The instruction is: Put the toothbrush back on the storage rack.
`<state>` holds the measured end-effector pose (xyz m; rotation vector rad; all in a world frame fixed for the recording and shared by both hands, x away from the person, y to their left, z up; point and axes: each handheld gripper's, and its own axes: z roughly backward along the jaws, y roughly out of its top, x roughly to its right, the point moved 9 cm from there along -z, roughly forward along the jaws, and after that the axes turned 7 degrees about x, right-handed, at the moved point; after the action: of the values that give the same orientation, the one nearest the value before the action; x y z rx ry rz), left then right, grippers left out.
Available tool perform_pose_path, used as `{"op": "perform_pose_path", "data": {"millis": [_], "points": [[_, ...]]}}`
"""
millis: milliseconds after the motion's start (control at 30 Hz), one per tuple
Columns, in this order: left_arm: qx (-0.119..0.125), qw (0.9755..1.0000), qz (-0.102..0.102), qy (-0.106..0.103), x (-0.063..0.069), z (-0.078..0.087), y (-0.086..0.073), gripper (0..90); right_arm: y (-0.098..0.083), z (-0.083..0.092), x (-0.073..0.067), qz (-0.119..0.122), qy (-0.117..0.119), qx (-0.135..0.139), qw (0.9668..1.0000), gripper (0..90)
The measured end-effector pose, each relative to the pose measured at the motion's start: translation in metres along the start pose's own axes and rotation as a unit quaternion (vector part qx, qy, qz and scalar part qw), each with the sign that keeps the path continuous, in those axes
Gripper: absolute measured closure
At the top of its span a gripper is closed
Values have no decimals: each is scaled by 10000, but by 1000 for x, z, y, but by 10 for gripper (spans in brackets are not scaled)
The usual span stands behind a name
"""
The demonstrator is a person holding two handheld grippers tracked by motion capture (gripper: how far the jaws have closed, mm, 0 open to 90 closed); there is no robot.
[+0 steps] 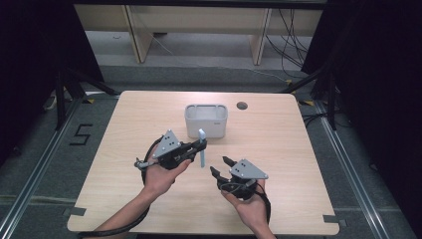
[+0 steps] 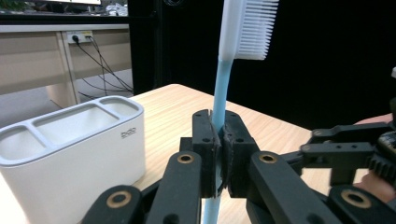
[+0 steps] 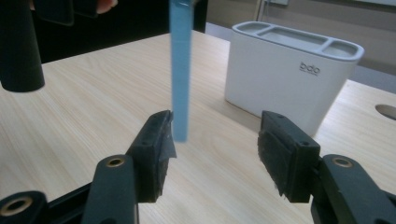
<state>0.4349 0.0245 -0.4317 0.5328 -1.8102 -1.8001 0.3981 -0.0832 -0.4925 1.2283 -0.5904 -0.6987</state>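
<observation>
- Centre of the high view: left gripper (image 1: 199, 145) clamps a blue toothbrush (image 1: 202, 148) by its handle, brush upright above the wooden table (image 1: 124, 129).
- Left gripper view: jaws pressed tight on the blue handle, toothbrush (image 2: 223, 74) rising to the top of the frame, white bristle head (image 2: 250, 28) pointing right.
- Lower right of centre in the high view: right gripper (image 1: 223, 166) spread wide, gripping nothing.
- Right gripper view: right gripper (image 3: 215, 140) gapes, toothbrush handle end (image 3: 180, 70) hanging just by the left-hand pad; contact unclear.
- Above the grippers in the high view: white toothbrush holder (image 1: 206, 121) stands near the toothbrush, not touching.
- Holder has three top compartments (image 2: 70, 122); logo on its side (image 3: 309, 68).
</observation>
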Motion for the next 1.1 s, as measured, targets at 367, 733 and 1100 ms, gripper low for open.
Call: {"op": "perform_pose_path", "data": {"millis": [367,733,1100], "points": [[58,9997,-143,187,-13,5,4,850,-9,14,16,-149,-167,-67,9997,427],[126,9988,-200,420,-31,14,7,850,-21,25,25,-325,-282,-126,9990,406],[136,9978,-255,592,-46,20,9,850,-31,37,43,-309,-490,-115,9983,376]]}}
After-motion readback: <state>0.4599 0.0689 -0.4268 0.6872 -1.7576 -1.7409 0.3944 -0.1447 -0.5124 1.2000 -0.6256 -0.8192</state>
